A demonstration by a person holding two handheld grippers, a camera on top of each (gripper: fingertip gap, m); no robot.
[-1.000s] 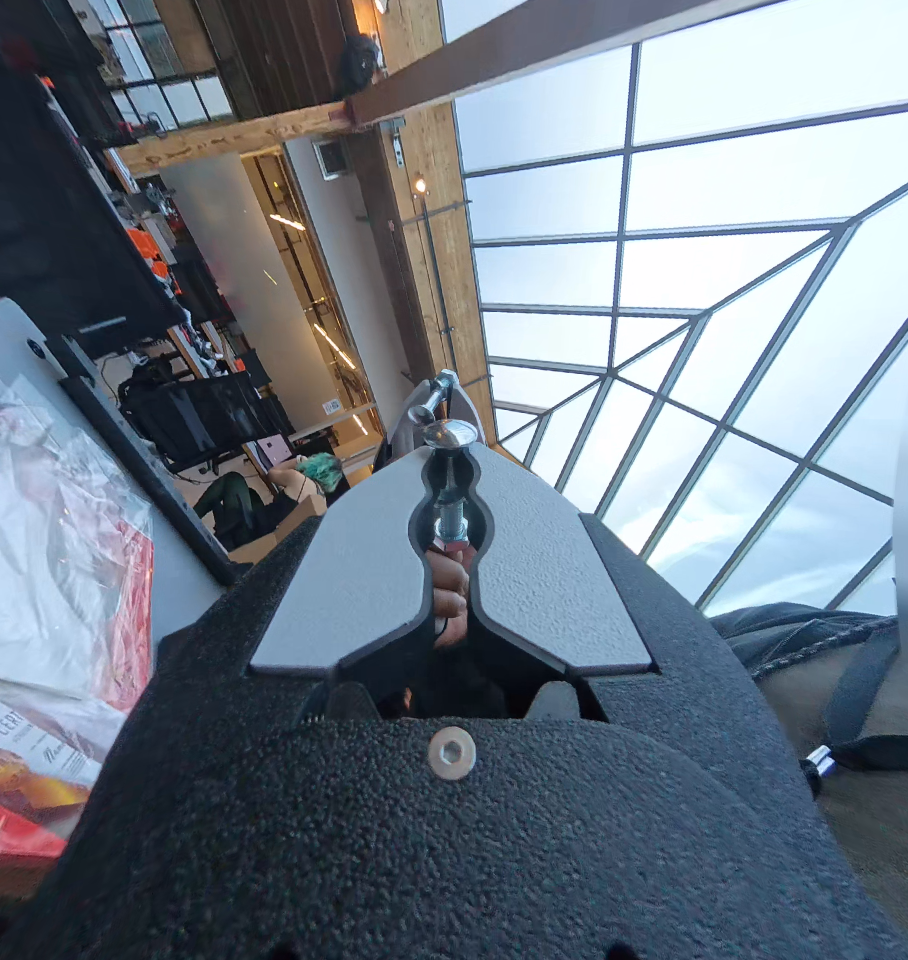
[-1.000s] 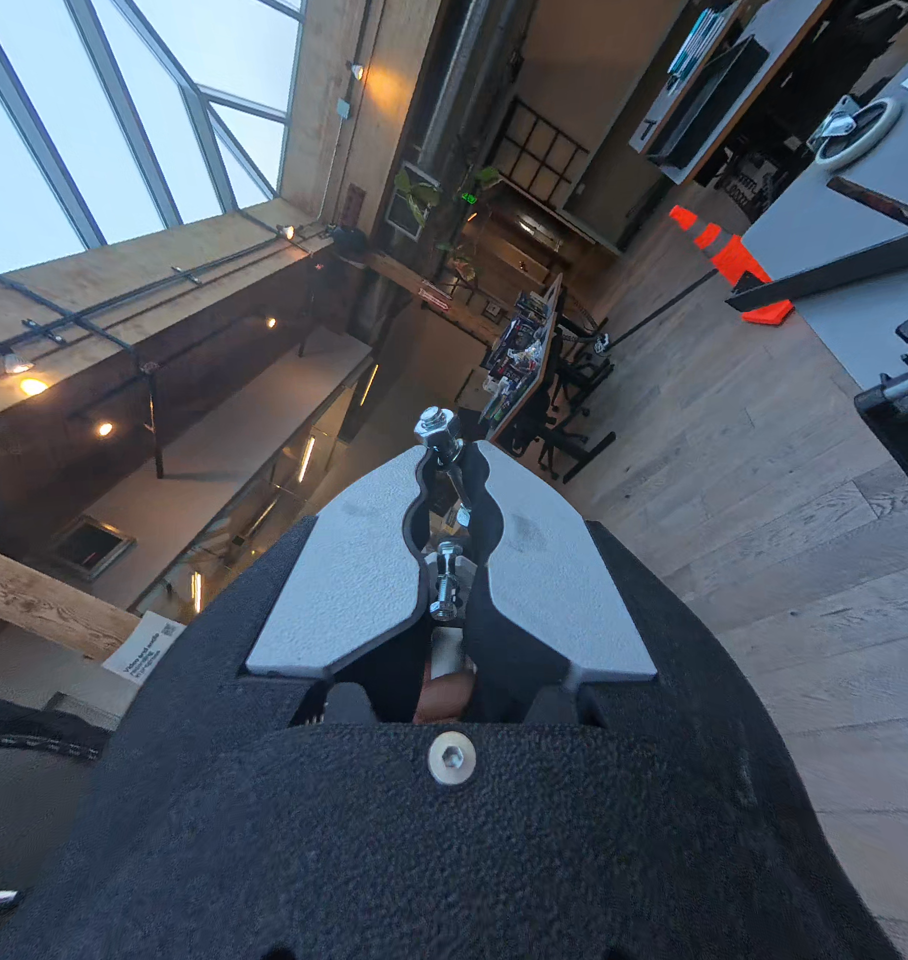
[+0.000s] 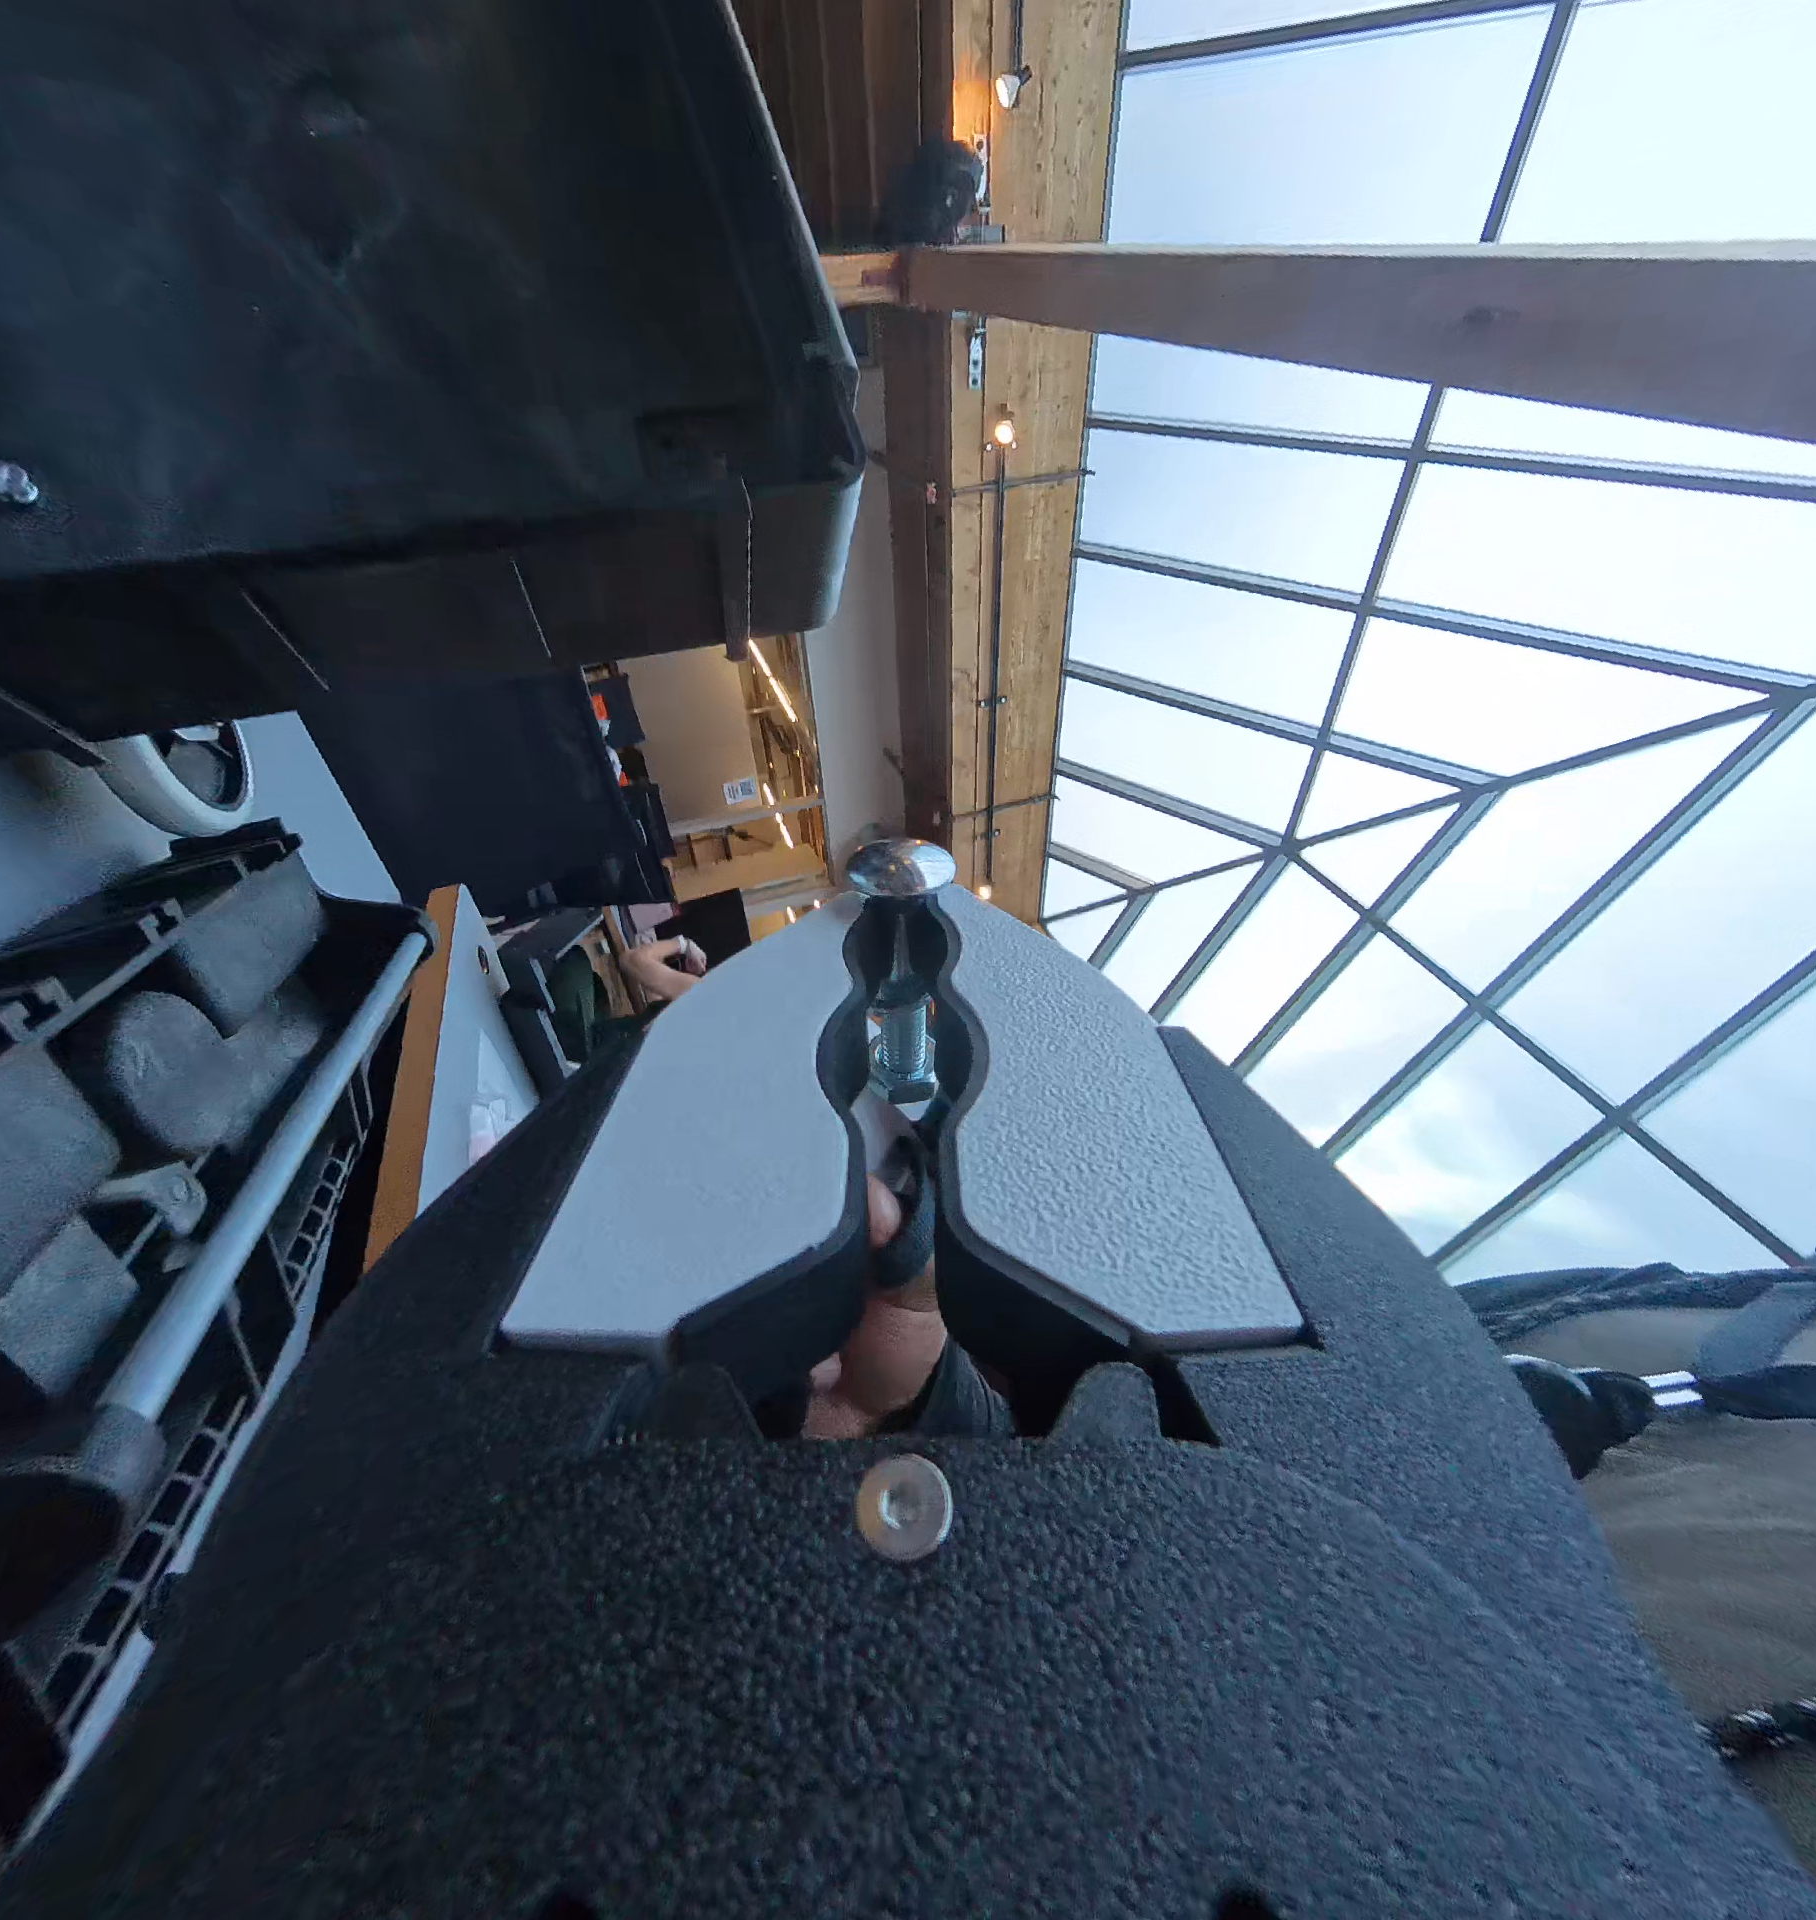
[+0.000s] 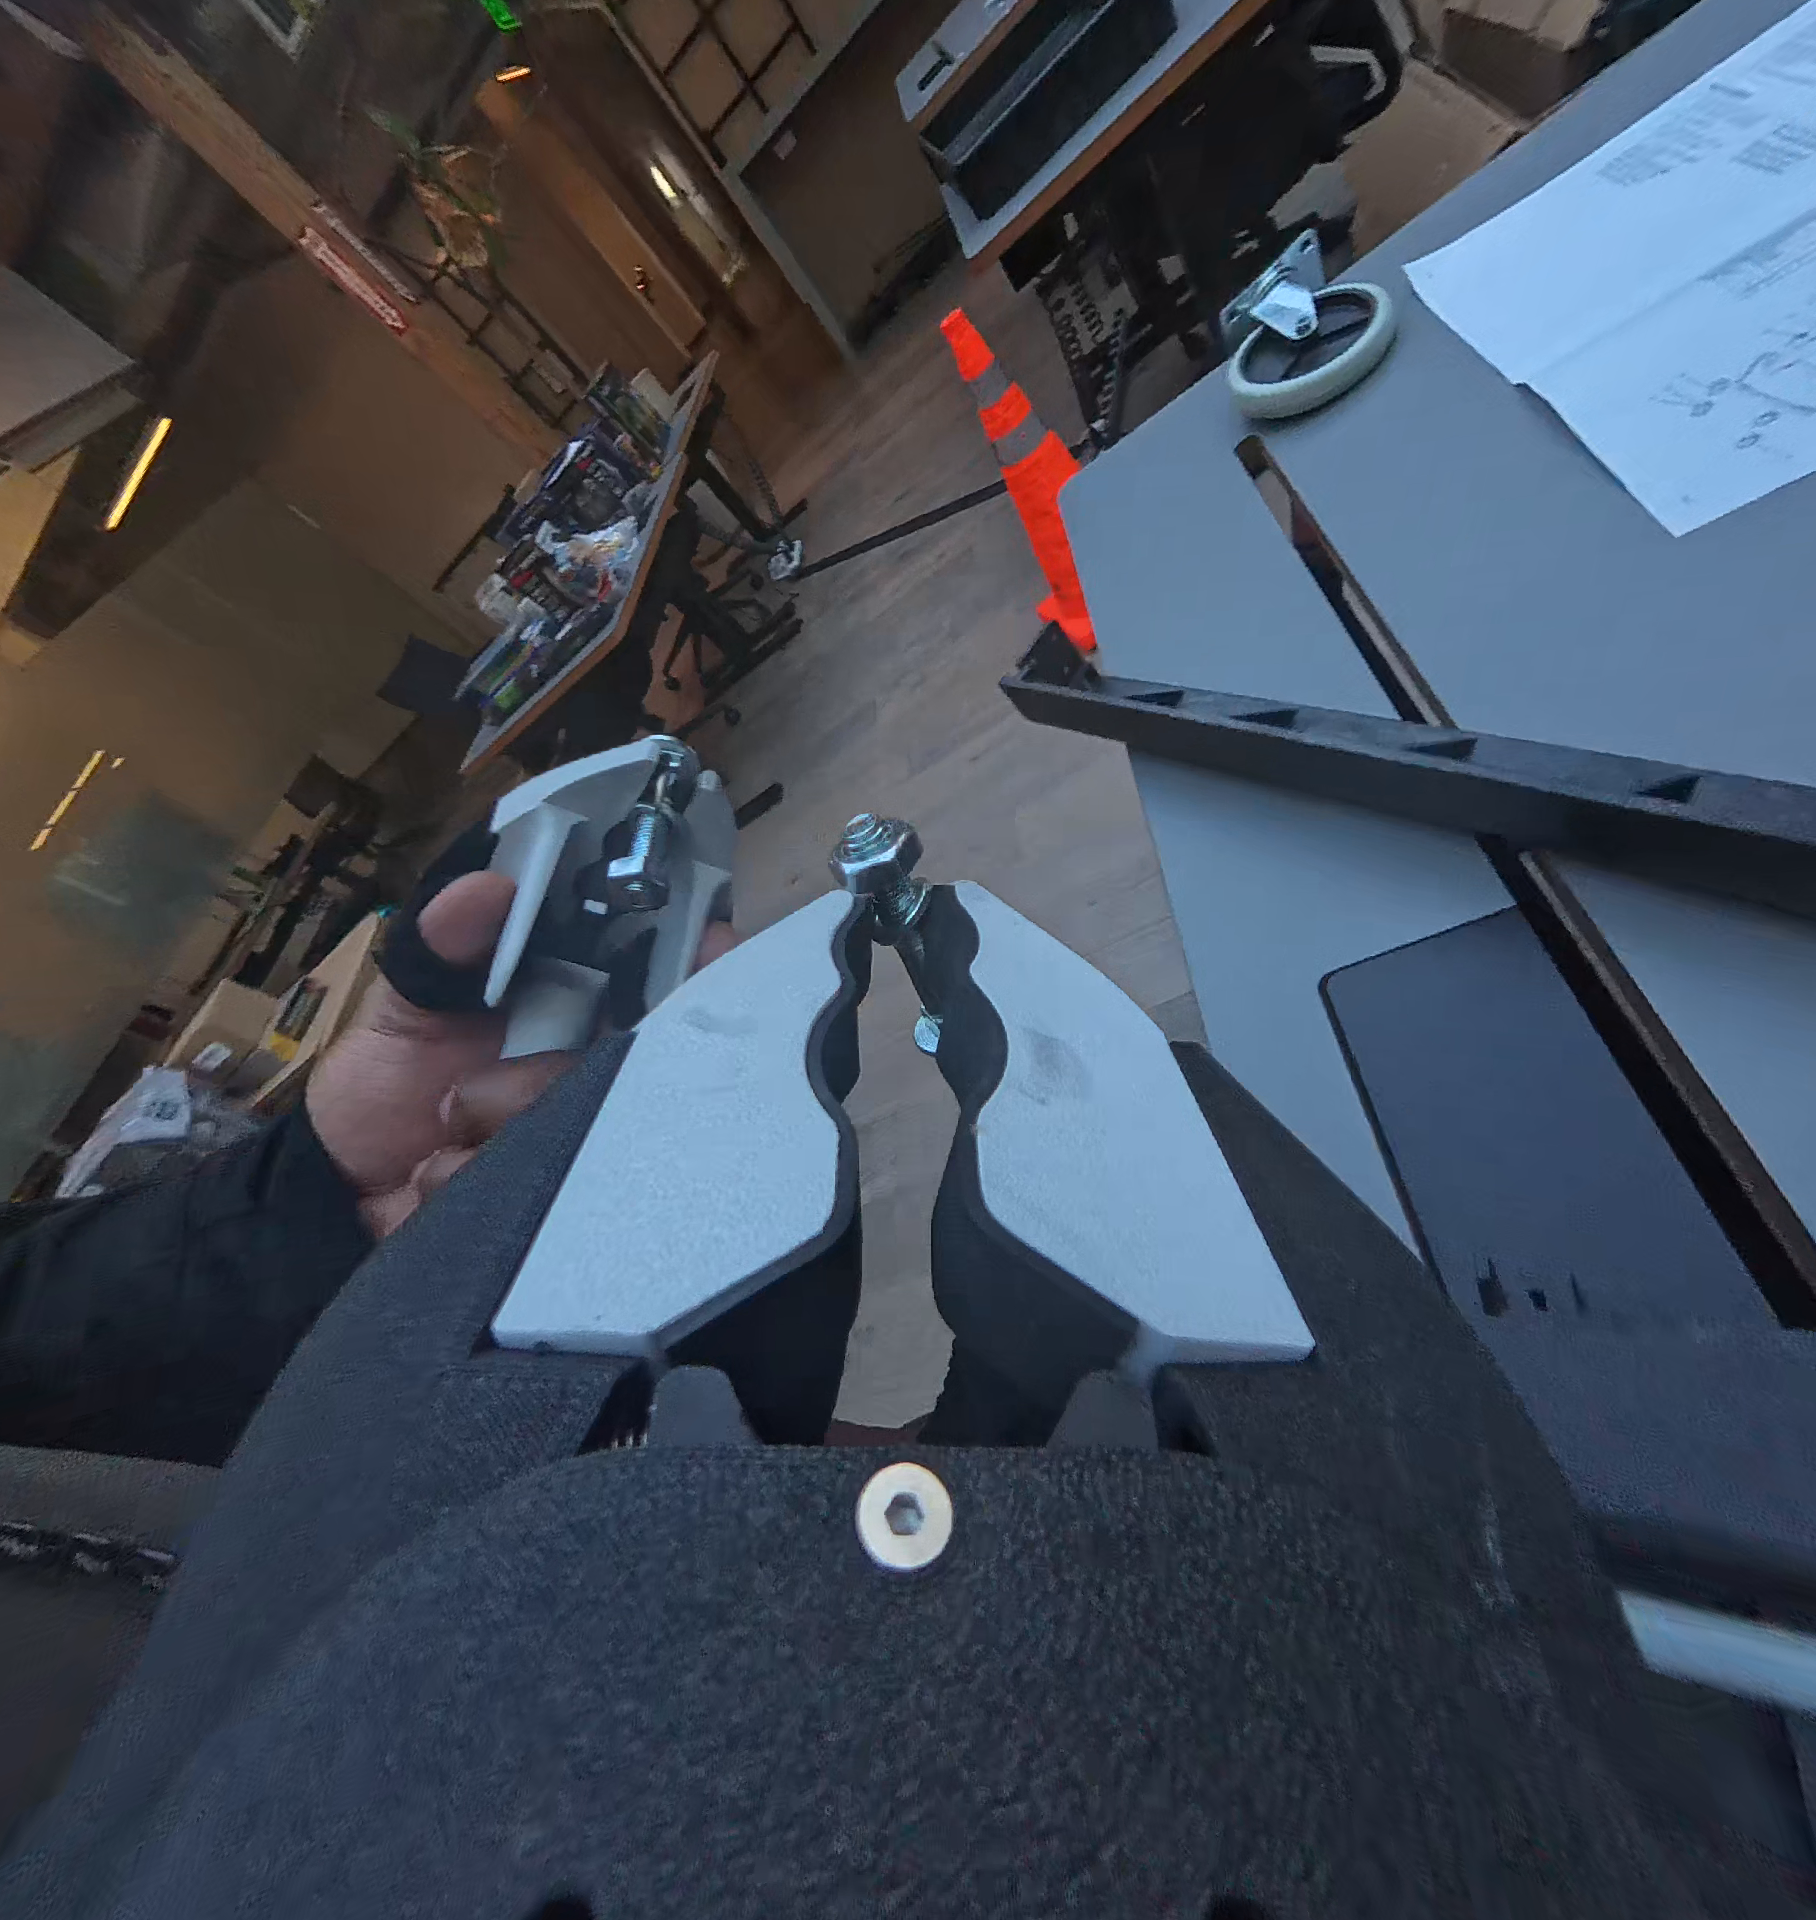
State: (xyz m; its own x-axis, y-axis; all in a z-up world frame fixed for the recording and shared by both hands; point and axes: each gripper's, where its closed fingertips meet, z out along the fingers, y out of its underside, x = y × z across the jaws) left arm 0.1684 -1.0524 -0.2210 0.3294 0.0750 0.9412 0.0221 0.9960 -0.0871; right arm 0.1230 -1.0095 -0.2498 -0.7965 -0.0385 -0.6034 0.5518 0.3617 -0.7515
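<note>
an orange traffic cone (image 4: pixel 1018 447) stands on the wooden floor beside a grey table (image 4: pixel 1506 582); a caster wheel (image 4: pixel 1309 353) and printed sheet (image 4: pixel 1704 281) lie on it.

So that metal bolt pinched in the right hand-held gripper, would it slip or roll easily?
The bolt is probably stiff and heavy for its size: it looks like steel, with a nut. It sits askew between the right hand-held gripper fingertips, so it may pivot. Set on the grey table, its round shank would likely roll.

You stand in a workshop loft: cluttered wooden workbench (image 4: pixel 613 561), orange traffic cone (image 4: pixel 1018 436), timber beam (image 3: pixel 1403 312), glazed grid skylight (image 3: pixel 1403 665).
</note>
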